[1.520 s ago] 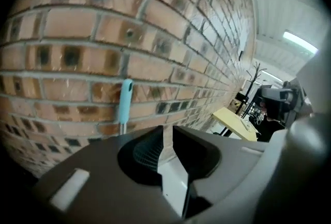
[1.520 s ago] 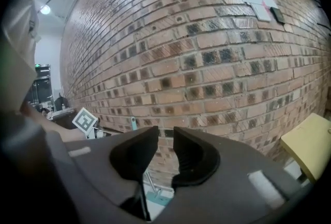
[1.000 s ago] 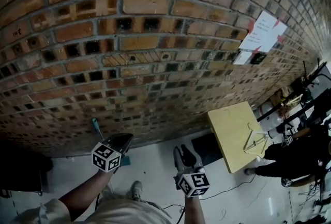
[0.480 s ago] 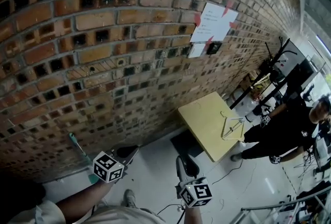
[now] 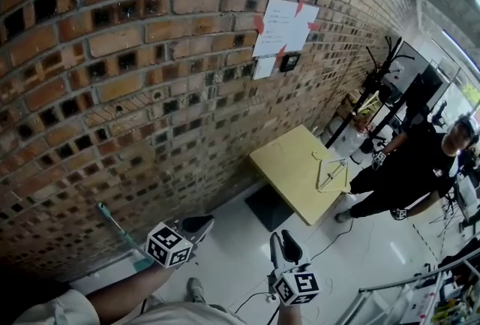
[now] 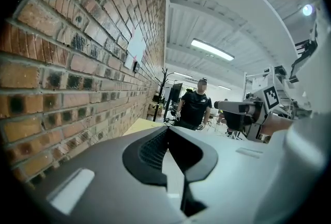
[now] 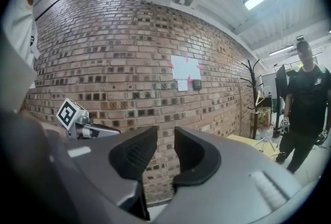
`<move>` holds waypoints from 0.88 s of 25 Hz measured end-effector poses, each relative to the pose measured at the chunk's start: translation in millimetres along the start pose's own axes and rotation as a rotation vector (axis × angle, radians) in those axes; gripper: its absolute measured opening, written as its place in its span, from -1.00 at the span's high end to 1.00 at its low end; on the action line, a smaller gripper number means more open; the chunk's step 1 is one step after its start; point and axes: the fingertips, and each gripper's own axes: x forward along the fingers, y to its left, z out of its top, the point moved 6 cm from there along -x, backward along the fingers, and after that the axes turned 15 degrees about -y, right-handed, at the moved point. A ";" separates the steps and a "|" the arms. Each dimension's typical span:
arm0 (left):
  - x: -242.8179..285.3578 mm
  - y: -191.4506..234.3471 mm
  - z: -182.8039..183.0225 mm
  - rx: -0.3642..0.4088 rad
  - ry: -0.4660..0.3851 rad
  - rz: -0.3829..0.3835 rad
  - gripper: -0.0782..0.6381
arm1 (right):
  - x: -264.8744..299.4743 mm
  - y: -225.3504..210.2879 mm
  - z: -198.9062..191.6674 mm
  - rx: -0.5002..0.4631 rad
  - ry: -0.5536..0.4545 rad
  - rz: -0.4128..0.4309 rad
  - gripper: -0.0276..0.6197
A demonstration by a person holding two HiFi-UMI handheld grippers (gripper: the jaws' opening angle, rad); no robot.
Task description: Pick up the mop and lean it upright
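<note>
Mop: thin pale-green pole with a teal fitting at its lower end. It stands tilted at the foot of the red-brown brick wall, with its upper end showing against the bricks. The bottom runs behind the left tool and forearm, so the mop head is not visible. Left tool: jaws closed together with nothing in them; the pole shows just left of its marker cube. Right tool: jaws a narrow gap apart, only brickwork seen through the gap, holding nothing. It is beside the left tool, over the white floor. Further right along the wall is a square yellow worktop carrying a wire hanger, with a dark mat at its near corner. White paper sheets are taped to the bricks above. A person in black clothing stands past the worktop, near a black coat stand.
</note>
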 end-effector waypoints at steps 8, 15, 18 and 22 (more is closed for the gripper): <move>9.3 -4.9 -4.0 -0.005 0.013 -0.023 0.73 | -7.7 -14.5 -0.9 -0.004 -0.004 -0.048 0.61; 8.5 3.1 -3.8 0.004 0.017 -0.006 0.73 | 0.5 -20.6 -6.4 0.003 -0.003 -0.044 0.61; 7.8 9.1 -3.2 0.006 0.017 0.009 0.73 | 8.6 -19.7 -8.3 0.006 -0.005 -0.030 0.61; 7.9 12.6 -3.3 0.006 0.018 0.023 0.73 | 15.1 -17.5 -12.4 0.014 -0.001 -0.012 0.61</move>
